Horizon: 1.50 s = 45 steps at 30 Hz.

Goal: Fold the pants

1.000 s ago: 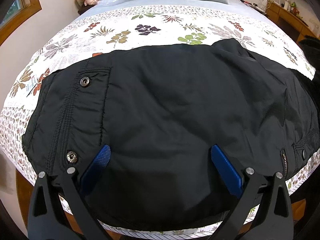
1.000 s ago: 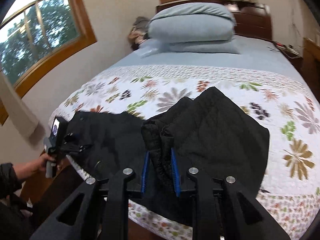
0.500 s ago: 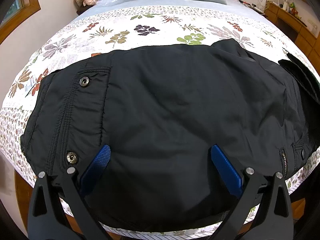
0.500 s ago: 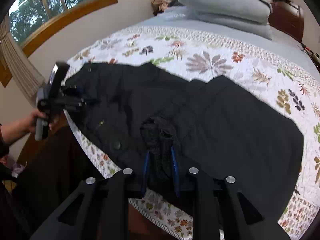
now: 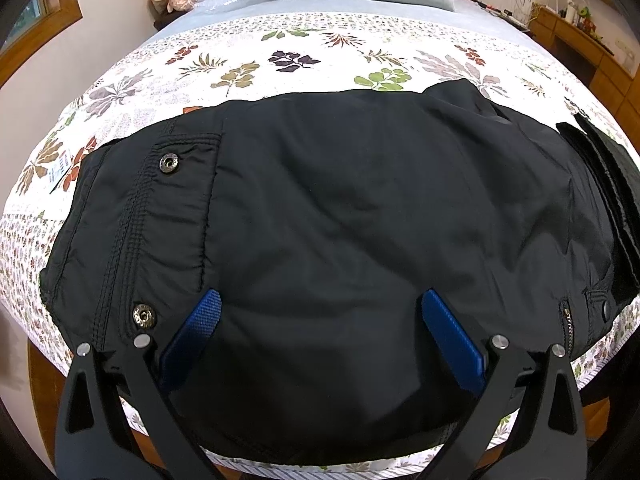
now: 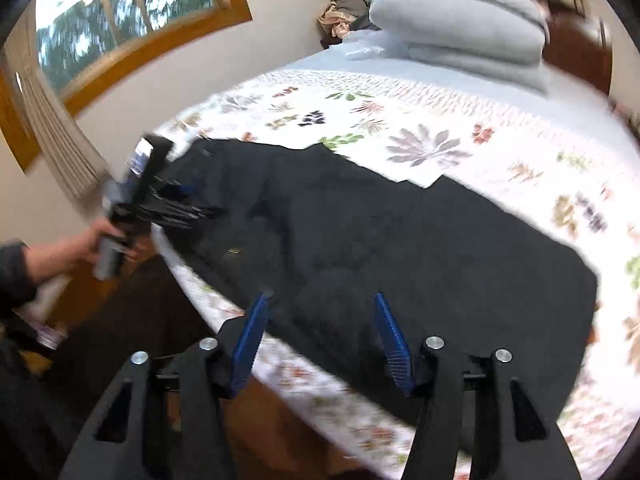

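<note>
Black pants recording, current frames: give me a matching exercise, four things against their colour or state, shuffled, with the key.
Things:
1. pants
2. right gripper
3. quilt
4. folded blanket

Descriptions:
A. grey, stacked at the head of the bed
B. black, spread flat
C. white with a leaf print
D. open, fingers holding nothing

Pairs: 1-B, 2-D, 3-C, 4-A

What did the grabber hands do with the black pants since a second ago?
The right gripper let go: it was pinching a bunched fold of the black pants, and now its jaws stand wide open with the cloth lying flat on the flowered bedspread. It carried that fold over toward the left first. The left gripper stayed open above the waistband end, hardly moving.
</note>
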Each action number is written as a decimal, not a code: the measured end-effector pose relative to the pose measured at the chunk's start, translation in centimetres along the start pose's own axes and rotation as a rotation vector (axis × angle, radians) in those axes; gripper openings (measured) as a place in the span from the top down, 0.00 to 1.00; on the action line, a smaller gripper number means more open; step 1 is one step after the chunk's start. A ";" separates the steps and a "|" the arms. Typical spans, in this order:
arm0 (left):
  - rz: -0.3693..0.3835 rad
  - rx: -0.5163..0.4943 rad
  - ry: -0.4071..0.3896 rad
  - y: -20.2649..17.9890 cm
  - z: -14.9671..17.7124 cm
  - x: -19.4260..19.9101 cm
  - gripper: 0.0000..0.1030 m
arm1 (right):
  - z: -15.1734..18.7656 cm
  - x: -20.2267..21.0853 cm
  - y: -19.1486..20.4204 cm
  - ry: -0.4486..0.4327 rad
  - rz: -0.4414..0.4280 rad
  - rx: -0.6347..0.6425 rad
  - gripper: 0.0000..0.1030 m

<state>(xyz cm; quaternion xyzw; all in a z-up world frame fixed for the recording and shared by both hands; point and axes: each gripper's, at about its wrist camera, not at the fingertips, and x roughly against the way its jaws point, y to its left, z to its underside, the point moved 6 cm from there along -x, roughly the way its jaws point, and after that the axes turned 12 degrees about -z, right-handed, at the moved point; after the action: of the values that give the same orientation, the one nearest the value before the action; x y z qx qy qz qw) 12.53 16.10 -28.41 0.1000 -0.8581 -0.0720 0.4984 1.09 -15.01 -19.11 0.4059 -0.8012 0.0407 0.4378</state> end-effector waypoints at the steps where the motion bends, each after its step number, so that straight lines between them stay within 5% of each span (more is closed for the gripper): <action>1: 0.000 0.001 0.000 0.0 0.0 0.0 0.02 | 0.3 -0.6 -0.2 0.021 0.003 0.001 0.46; 5: 0.007 0.003 0.003 0.1 -0.1 0.1 0.02 | 1.6 -3.2 -0.7 0.098 0.025 0.007 0.49; 9: 0.008 0.002 0.000 0.1 -0.1 0.1 0.02 | 1.8 -4.6 -1.6 0.113 0.058 -0.011 0.77; 13: 0.010 0.002 -0.003 0.1 -0.2 0.0 0.02 | 1.2 -3.7 -0.9 0.085 -0.004 -0.020 0.83; 17: 0.010 0.005 -0.008 0.0 -0.1 -0.1 0.02 | 0.1 -2.2 0.2 0.034 -0.076 -0.007 0.84; 25: 0.011 0.013 0.000 0.0 -0.3 0.0 0.02 | 1.9 -6.2 -1.4 0.095 -0.096 -0.086 0.81; 28: 0.032 0.024 0.023 0.3 -0.6 0.5 0.02 | 1.8 -5.6 -1.4 0.072 -0.134 -0.113 0.72; 30: 0.041 0.056 0.014 1.3 -1.0 1.6 0.02 | 1.4 -4.3 -0.7 0.050 -0.126 -0.080 0.58; 36: -0.058 0.269 -0.044 8.8 -0.3 5.7 0.02 | -0.2 -0.4 -0.2 -0.053 -0.142 -0.097 0.56; 40: -0.126 0.442 0.026 14.6 2.3 5.3 0.02 | -1.0 0.7 -1.1 -0.104 -0.120 -0.129 0.56; 45: 0.106 0.780 0.176 17.6 5.7 2.3 0.03 | -1.3 0.1 -1.7 -0.125 -0.123 -0.195 0.54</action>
<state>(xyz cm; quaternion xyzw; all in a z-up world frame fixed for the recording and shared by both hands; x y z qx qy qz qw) 4.68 32.71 -25.36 0.2431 -0.7792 0.2935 0.4977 3.13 -15.70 -18.72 0.4116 -0.8005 -0.0898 0.4263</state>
